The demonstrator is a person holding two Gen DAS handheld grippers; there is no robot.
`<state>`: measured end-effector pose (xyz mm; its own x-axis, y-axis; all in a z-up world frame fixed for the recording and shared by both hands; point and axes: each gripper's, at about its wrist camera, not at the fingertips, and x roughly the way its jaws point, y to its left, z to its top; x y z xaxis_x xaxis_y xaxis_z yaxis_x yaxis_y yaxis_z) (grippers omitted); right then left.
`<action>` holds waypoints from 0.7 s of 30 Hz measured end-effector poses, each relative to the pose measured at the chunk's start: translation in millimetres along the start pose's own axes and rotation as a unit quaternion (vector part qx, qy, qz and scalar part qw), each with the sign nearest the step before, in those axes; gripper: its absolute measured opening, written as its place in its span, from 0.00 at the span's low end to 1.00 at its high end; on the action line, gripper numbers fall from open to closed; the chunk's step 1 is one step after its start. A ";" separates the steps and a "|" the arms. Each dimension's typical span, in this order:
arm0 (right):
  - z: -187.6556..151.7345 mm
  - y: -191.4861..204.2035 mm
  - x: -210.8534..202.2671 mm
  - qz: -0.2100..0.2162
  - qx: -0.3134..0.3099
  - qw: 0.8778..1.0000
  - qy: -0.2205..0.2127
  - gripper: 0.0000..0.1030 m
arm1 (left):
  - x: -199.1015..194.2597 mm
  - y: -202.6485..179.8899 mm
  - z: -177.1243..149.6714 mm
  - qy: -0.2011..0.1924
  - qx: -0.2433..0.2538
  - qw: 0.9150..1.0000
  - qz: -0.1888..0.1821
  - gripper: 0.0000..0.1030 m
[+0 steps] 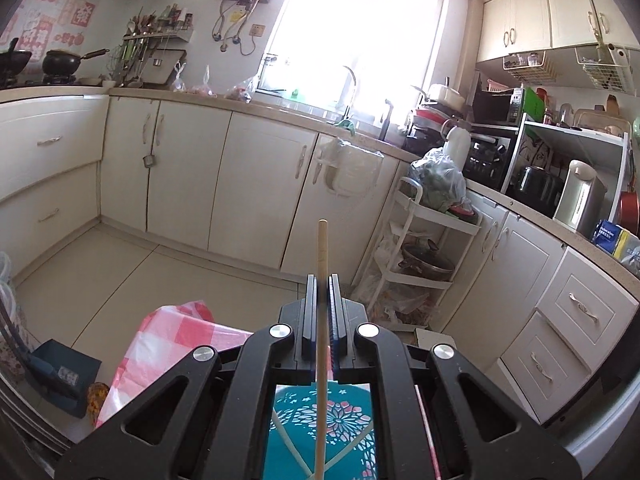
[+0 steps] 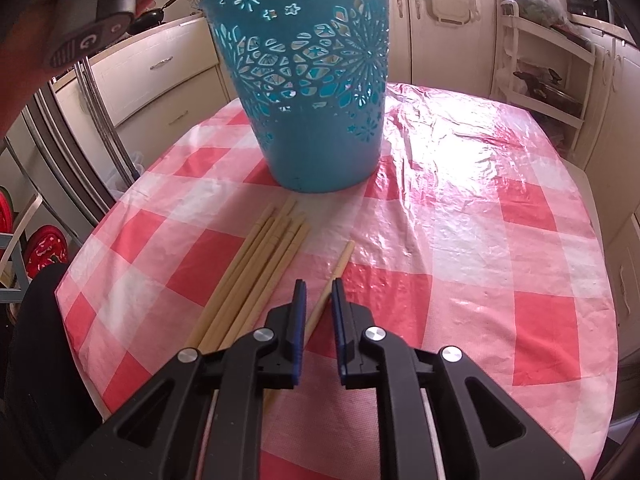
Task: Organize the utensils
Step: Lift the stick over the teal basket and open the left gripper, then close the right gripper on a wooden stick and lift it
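Note:
A teal cut-out basket (image 2: 312, 92) stands upright on the pink checked tablecloth (image 2: 480, 240). In front of it lies a bundle of several wooden chopsticks (image 2: 260, 264). Just to their right, a single chopstick (image 2: 340, 264) lies on the cloth and runs between the fingers of my right gripper (image 2: 319, 284), which stands open, its pads apart from the stick. My left gripper (image 1: 322, 278) is shut on another chopstick (image 1: 322, 248) that juts forward past its fingertips. It hovers over the basket (image 1: 344, 420), whose inside shows below the jaws with chopsticks in it.
A hand on a dark handle (image 2: 88, 28) is at the top left of the right wrist view. Kitchen cabinets (image 1: 256, 184) and a white trolley (image 1: 424, 248) with a pot ring the floor beyond the table. The table's edge (image 2: 80, 304) drops off at the left.

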<state>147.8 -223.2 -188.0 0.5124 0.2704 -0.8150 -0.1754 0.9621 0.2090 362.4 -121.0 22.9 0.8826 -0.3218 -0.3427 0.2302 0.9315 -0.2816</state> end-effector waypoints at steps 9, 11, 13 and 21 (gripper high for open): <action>-0.1 1.6 0.9 -0.002 -0.004 1.000 0.000 0.15 | 3.7 4.6 -32.5 0.055 0.029 0.998 0.018 0.07; -0.6 3.3 0.9 0.000 -0.008 1.000 -0.001 0.18 | -4.3 7.5 -37.8 0.065 0.031 0.997 0.026 0.17; -1.1 5.4 0.6 0.003 -0.013 1.000 -0.001 0.22 | -18.4 13.1 -41.4 0.066 0.029 0.997 0.039 0.37; -1.2 12.5 1.4 -0.029 -0.025 0.999 0.002 0.14 | -85.7 47.4 -59.1 0.069 0.019 0.995 0.067 0.58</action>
<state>145.2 -210.9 -187.2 0.5198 0.2138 -0.8271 -0.1864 0.9732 0.1344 273.5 -59.3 -14.1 0.8427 -0.2120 -0.4948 0.1322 0.9725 -0.1915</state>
